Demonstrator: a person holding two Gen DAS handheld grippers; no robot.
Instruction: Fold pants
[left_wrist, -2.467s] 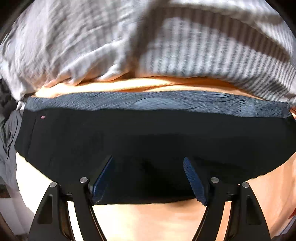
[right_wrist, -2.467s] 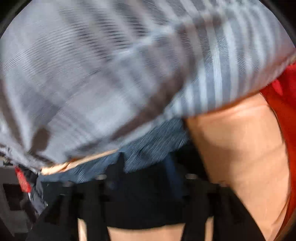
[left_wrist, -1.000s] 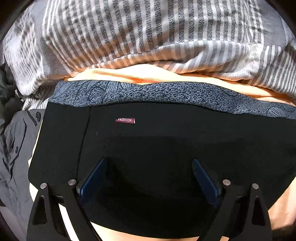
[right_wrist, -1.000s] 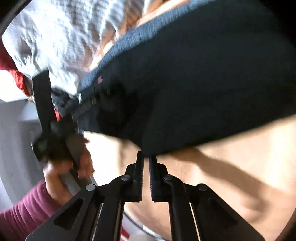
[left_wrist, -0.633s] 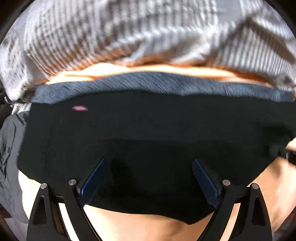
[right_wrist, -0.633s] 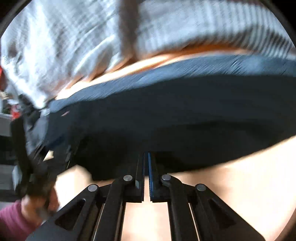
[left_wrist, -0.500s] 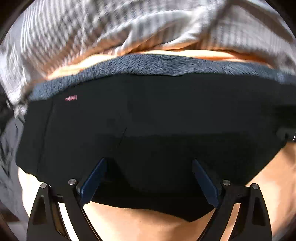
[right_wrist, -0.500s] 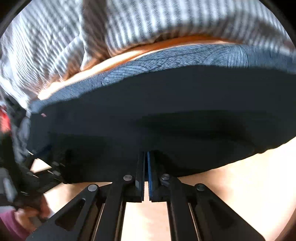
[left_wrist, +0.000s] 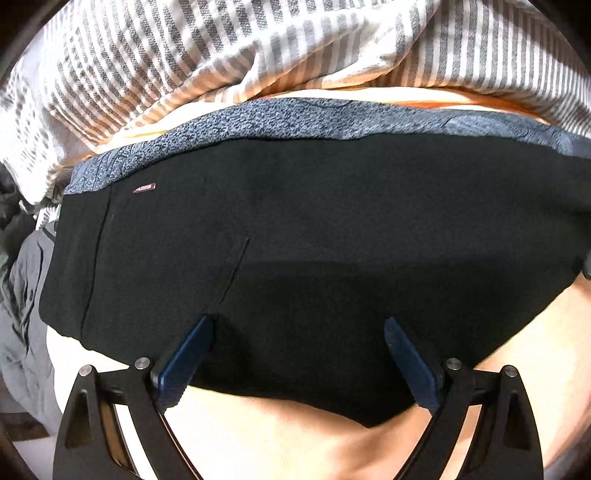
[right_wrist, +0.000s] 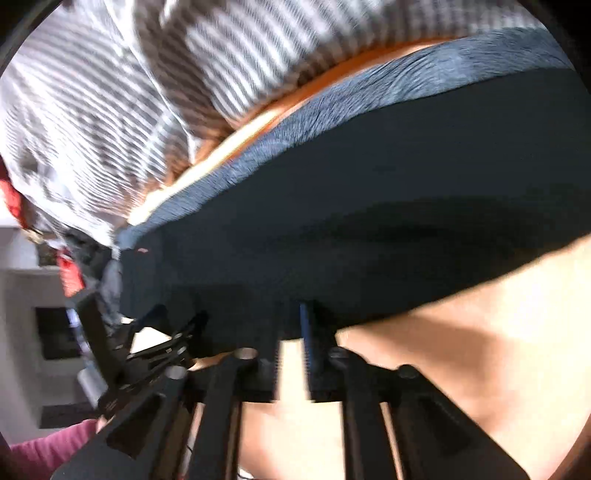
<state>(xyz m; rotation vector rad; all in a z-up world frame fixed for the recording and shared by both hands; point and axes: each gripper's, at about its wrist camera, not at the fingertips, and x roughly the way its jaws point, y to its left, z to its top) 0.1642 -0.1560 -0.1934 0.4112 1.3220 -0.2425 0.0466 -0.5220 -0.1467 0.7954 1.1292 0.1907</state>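
Note:
Black pants (left_wrist: 314, 236) with a small red label lie flat on a blue-grey patterned cloth (left_wrist: 295, 118) over an orange surface. My left gripper (left_wrist: 297, 332) is wide open and empty, with its blue-padded fingers over the near hem. In the blurred right wrist view the pants (right_wrist: 369, 206) run across the middle. My right gripper (right_wrist: 293, 325) is open by a narrow gap at their near edge. The left gripper (right_wrist: 147, 343) shows at the lower left there.
A grey-and-white striped blanket (left_wrist: 258, 48) is bunched behind the pants. Grey clothing (left_wrist: 22, 295) lies at the far left. The orange surface (left_wrist: 295, 443) is bare in front of the pants. Red fabric (right_wrist: 70, 277) and white furniture sit left in the right wrist view.
My right gripper has opened from shut to a narrow gap and swung along the near edge of the pants. My left gripper stayed open and shifted slightly over the pants.

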